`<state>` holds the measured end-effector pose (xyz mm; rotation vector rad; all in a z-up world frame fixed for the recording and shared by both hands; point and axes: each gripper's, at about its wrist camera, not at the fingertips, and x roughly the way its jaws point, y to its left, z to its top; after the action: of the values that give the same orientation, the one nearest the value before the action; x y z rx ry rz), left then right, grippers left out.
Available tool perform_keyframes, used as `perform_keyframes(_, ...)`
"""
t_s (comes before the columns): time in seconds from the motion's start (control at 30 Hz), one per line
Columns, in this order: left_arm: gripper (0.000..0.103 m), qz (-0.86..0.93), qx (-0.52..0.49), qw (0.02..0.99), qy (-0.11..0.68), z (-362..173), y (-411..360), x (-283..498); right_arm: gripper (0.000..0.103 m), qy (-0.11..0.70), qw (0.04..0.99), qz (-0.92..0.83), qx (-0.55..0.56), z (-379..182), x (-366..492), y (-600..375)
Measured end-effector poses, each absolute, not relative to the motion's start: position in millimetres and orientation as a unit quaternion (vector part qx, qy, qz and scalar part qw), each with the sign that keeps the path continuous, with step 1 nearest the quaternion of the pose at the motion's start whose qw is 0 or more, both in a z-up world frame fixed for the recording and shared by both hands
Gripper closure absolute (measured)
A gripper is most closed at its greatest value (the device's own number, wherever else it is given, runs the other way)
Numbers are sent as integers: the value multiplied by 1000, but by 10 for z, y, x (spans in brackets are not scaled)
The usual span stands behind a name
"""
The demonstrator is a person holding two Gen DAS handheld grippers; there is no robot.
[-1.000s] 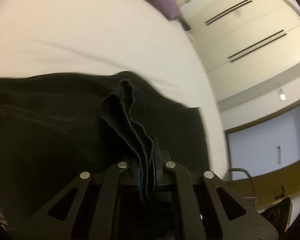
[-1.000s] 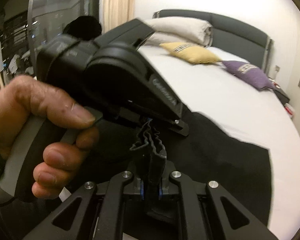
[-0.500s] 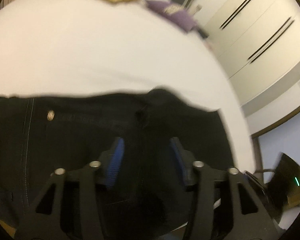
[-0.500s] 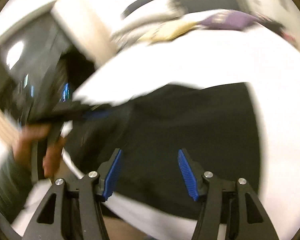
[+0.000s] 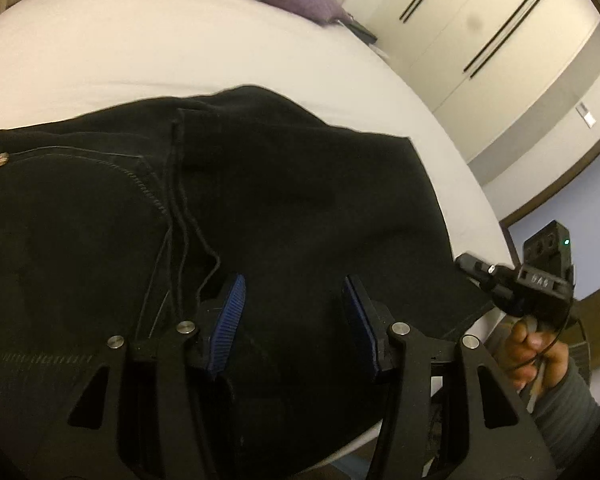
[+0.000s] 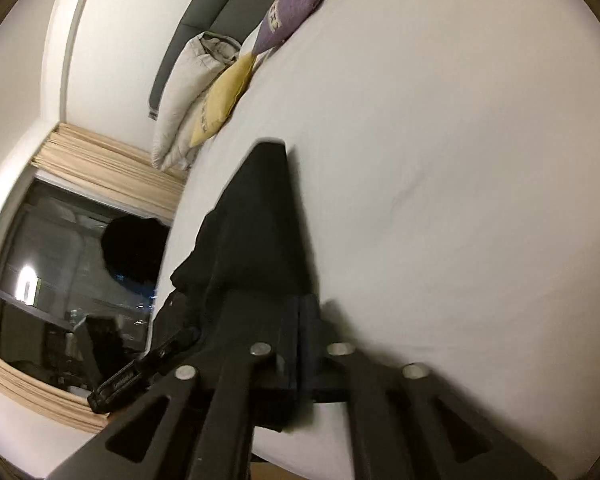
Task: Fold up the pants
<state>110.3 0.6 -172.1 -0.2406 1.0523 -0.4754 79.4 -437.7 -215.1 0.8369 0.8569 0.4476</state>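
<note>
The left gripper [image 5: 292,316] has let go, jaws apart over the black pants [image 5: 260,200], while the right gripper [image 6: 300,344] has just closed, pinching their edge on the bed [image 6: 460,160] for another fold.

One black pants [image 5: 284,208], two claws, three pillows, one bed [image 5: 140,56]

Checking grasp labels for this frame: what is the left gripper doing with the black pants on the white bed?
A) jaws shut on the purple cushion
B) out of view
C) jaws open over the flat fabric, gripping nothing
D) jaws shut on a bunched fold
C: in the left wrist view the left gripper has its blue ribbed pads standing apart, with the black pants lying flat on the white bed between and beneath them, nothing pinched.
</note>
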Motion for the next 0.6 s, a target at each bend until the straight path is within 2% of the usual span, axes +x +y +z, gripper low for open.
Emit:
perform_keyframes(0.07, 54, -226, -109, 842, 478, -1642, -33, 1020, 86, 375, 804, 230, 400, -1969, 901, -4326)
perform_keyframes(0.2, 54, -274, -98, 851, 436, -1528, -208, 875, 58, 366, 797, 294, 380, -1645, 1279, -3941)
perform_keyframes(0.27, 54, -295, -79, 849, 431, -1566, -473, 802, 58, 389, 777, 330, 368, -1636, 1540, -3718)
perform_keyframes(0.33, 54, -294, -49, 844, 447, -1691, -733, 792, 52, 420, 759, 340, 363, -1777, 1799, -3565)
perform_keyframes(0.37, 54, -292, -49, 836, 461, -1790, -784, 807, 52, 444, 752, 317, 369, -1927, 1944, -3550)
perform_keyframes(0.4, 54, -290, -54, 830, 473, -1895, -829, 824, 59, 464, 743, 296, 381, -2068, 2056, -3567)
perform_keyframes(0.43, 54, -288, -55, 832, 470, -1974, -852, 786, 69, 469, 730, 290, 404, -2209, 2159, -3621)
perform_keyframes(0.47, 54, -290, -47, 837, 461, -2009, -885, 729, 90, 464, 726, 282, 423, -2283, 2200, -3707)
perform_keyframes(0.5, 54, -289, -30, 842, 455, -1994, -926, 657, 97, 462, 724, 268, 436, -2324, 2203, -3795)
perform_keyframes(0.53, 54, -289, -22, 843, 454, -1998, -945, 621, 97, 461, 721, 259, 447, -2322, 2171, -3866)
perform_keyframes(0.57, 54, -290, -21, 843, 453, -1985, -932, 600, 89, 455, 726, 256, 447, -2260, 2073, -3936)
perform_keyframes(0.6, 54, -293, -26, 842, 452, -1990, -927, 592, 72, 448, 732, 257, 445, -2206, 1977, -3943)
